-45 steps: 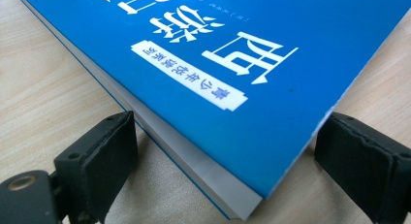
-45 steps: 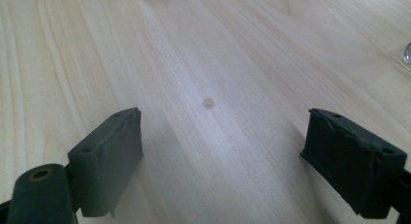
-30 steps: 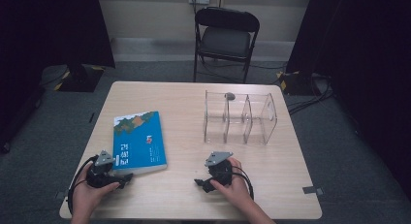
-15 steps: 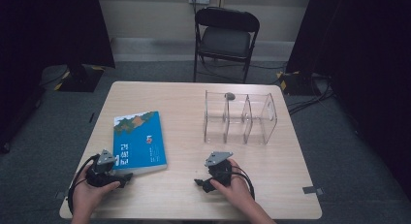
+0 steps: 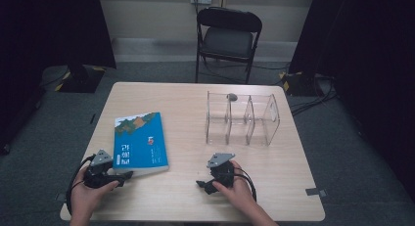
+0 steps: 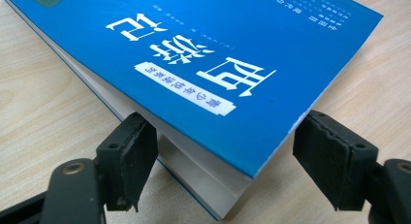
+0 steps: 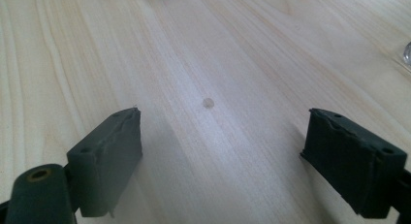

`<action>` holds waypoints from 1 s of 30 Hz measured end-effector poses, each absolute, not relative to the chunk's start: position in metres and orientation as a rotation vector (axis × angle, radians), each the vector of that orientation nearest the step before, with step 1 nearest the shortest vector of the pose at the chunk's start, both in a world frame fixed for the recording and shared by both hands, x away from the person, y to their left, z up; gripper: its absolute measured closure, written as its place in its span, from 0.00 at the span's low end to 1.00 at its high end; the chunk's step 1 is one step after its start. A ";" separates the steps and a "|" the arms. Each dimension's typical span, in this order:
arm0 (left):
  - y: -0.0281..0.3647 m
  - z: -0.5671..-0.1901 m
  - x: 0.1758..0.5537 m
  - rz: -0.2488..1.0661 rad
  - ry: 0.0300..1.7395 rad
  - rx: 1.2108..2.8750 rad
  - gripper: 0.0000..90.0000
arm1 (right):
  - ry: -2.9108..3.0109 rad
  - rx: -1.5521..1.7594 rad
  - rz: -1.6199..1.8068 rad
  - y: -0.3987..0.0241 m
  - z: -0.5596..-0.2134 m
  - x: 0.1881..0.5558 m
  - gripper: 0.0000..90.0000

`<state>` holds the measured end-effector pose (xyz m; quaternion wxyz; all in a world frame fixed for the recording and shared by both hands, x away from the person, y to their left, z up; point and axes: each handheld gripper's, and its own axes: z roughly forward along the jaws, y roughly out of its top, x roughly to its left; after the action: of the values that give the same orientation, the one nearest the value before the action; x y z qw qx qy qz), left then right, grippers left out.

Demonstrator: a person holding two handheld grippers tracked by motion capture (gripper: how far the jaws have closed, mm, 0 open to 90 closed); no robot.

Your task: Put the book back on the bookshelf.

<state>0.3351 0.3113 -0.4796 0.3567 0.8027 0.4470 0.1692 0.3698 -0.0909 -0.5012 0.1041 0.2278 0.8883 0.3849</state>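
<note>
High view: wooden bench [image 5: 186, 108], biggest item. On its right half a clear acrylic organizer [image 5: 242, 119] with divided compartments stands upright, a small dark object on its far rim, too small to tell what.

Blue book [image 5: 140, 143] lies flat on the left half, front cover up, long axis running from the near edge toward the far edge, slightly tilted; its near short edge is toward the person, and its near left corner sits at the left gripper [image 5: 122, 176]. In the left gripper view the title characters read upside down, so the book's top end is the near one.

Left gripper [image 6: 224, 151]: jaws about half open and they have just been closing. Corner of the book sits between them; left pad is at the page block under the cover and seems to touch it, right pad is just beside the cover edge, contact not certain. Book corner rests on the bench, not lifted.

Right gripper [image 5: 208, 183]: held low over bare bench, near the front edge, well apart from the book and near the organizer. In the right gripper view [image 7: 223, 151] jaws stand wide with nothing between them, only wood grain.
</note>
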 end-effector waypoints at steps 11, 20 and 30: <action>0.311 -0.475 0.335 0.427 1.163 2.061 0.30 | 2.610 0.706 1.088 -0.079 -0.497 0.368 0.18; 0.310 -0.470 0.336 0.419 1.175 2.031 0.31 | 2.620 0.630 1.126 -0.052 -0.482 0.377 0.19; 0.309 -0.464 0.336 0.426 1.174 2.023 0.32 | 2.619 0.570 1.185 -0.008 -0.477 0.389 0.19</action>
<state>0.3365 0.3087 -0.4643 0.3731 0.7895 0.4581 0.1661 0.3894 -0.0084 -0.4775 0.1054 0.1934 0.8888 0.4020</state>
